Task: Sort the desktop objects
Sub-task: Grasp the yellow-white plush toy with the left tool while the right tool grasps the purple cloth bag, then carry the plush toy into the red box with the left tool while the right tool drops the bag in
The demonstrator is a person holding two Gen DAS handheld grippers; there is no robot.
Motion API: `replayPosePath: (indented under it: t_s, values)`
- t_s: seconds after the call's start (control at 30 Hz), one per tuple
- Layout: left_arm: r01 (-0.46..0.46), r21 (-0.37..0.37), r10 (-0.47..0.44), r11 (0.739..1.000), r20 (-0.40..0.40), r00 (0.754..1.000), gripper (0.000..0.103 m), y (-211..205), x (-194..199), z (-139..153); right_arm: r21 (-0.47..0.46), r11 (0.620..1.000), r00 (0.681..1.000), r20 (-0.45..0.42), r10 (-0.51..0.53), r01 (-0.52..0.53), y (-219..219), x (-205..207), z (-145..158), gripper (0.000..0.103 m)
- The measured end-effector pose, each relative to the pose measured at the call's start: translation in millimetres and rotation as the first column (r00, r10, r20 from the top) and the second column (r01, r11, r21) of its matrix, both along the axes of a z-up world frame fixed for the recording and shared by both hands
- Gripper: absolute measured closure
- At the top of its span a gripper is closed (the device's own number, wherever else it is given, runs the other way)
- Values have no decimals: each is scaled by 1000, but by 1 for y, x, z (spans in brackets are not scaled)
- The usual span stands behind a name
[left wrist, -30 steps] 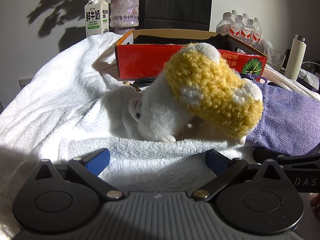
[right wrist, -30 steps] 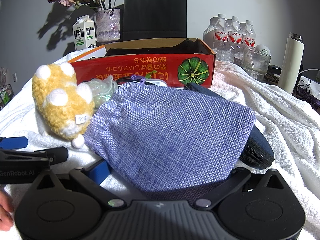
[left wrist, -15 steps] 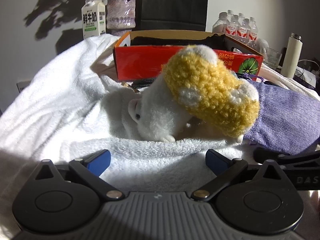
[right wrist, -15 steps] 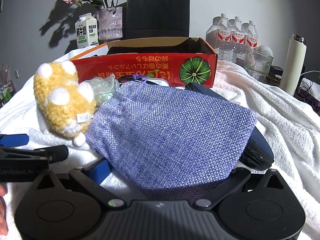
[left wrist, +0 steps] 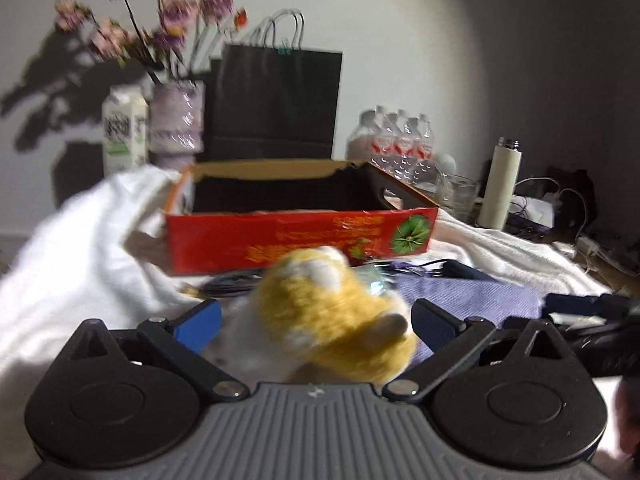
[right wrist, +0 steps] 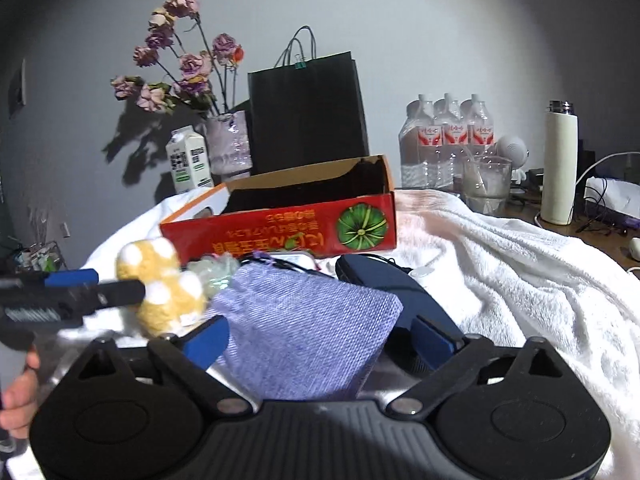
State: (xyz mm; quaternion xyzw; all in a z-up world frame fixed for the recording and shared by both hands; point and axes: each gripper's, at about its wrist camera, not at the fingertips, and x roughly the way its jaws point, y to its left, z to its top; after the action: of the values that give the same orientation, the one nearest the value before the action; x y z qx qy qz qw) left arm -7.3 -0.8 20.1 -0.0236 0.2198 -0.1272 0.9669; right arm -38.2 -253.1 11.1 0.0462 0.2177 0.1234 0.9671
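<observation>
A yellow-and-white plush toy [left wrist: 336, 316], soft, light and squashy, sits between the wide-open jaws of the left gripper [left wrist: 316, 316], best squeezed across its thick middle, while the right gripper [right wrist: 320, 336] gapes around a limp purple fabric pouch [right wrist: 308, 324].

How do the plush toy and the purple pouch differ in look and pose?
The plush toy is fluffy, yellow with white patches, and rounded; the purple pouch is flat woven fabric. The toy sits between the left gripper's open fingers; the pouch lies between the right gripper's. Both rest on the white towel.
</observation>
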Motion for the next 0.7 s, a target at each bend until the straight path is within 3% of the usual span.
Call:
replayPosePath:
  t_s: [0.13,0.17,0.2,0.23,0.27,0.47,0.7]
  values:
    - [-81,-35,79,996,-51,996,1,-8,30,-3,-11,1000,999,31,21,-21,7,10,-2,19]
    - [-79,-45,77,996,-54,996,9,-9,33,-4,-33,999,999,30,27,-26,9,14,-3,32]
    - [-91,-43,88,995,-54,995,22,-8,34,-4,-67,997,999,32,24,-22,12,18,-3,60]
    - [-117,-32,115,993,-49,992,36,-7,32,-4,-89,996,999,32,19,-16,13,20,-3,77]
    - [-124,-27,123,992,-44,991,40,-6,29,-3,-82,997,1000,24,18,-16,13,22,-3,96]
    - [-103,-47,102,994,-25,995,51,3,0,12,-34,999,995,90,31,-28,9,-5,12,98]
    - [-60,-103,65,993,45,997,52,19,-35,68,-67,993,969,220,109,-97,8,-44,74,98]
